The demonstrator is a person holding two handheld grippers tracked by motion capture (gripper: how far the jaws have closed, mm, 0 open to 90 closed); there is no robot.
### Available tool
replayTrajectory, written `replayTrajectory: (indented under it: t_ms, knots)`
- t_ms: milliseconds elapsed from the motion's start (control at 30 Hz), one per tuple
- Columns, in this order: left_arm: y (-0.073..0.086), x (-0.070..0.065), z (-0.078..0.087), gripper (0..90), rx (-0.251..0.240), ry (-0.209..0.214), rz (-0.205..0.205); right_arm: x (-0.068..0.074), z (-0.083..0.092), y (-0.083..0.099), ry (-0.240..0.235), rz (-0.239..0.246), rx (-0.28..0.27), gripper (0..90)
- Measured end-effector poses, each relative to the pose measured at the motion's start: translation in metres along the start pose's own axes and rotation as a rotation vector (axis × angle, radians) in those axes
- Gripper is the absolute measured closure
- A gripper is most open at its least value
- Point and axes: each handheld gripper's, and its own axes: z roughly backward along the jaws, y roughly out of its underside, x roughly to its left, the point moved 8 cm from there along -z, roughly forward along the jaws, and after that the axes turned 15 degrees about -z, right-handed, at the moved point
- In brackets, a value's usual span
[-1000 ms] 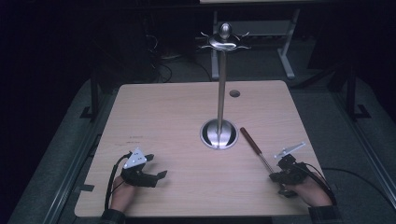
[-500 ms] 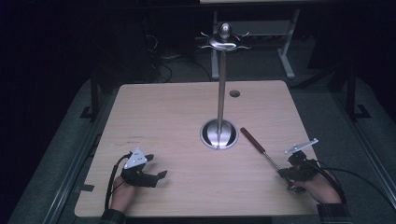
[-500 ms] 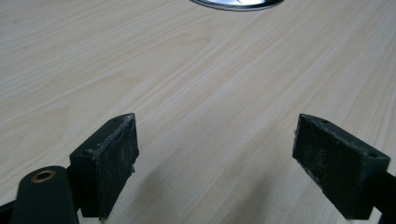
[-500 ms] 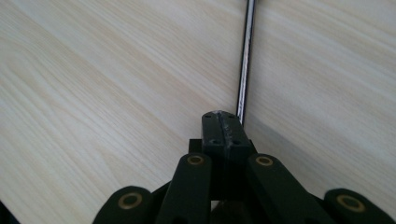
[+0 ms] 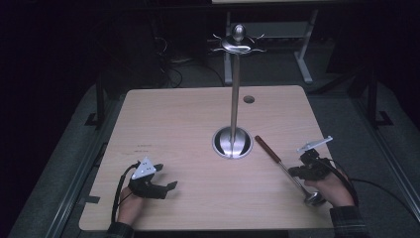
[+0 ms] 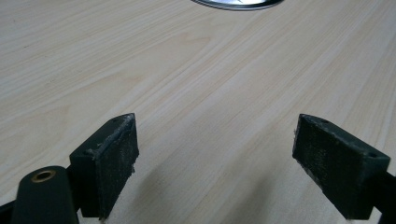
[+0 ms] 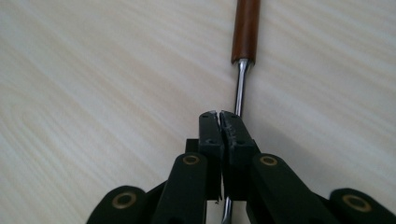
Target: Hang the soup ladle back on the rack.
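A long utensil with a brown wooden handle and a thin metal shaft lies on the wooden table, its rounded metal end near the right front corner. My right gripper sits low over the shaft with its jaws pressed together. In the right gripper view the shaft runs under the shut right gripper, not between its jaws, and the handle lies beyond. My left gripper rests at the front left, open and holding nothing. In its own view the left gripper spans bare wood.
A tall metal stand with hooks at its top rises from a round base in the table's middle right; the base's edge shows ahead of the left gripper. A small hole sits near the far edge.
My right hand and gripper shifted a little to the right along the utensil, whose rounded end now shows by the hand. The left gripper has stayed put.
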Motion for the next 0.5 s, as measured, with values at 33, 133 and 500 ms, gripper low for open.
replayTrajectory:
  t_ms: [33, 133, 500]
  knots:
    - [0.0, 0.0, 0.0, 14.0, 0.0, -0.001, -0.001, 0.0, -0.001, -0.008, 0.008, -0.002, -0.018, 85.9]
    - [0.0, 0.0, 0.0, 14.0, -0.005, 0.0, 0.001, 0.001, -0.002, -0.017, 0.008, 0.001, -0.031, 84.7]
    - [0.0, 0.0, -0.001, 14.0, -0.006, 0.003, 0.007, 0.001, -0.018, -0.052, 0.048, 0.002, -0.032, 77.2]
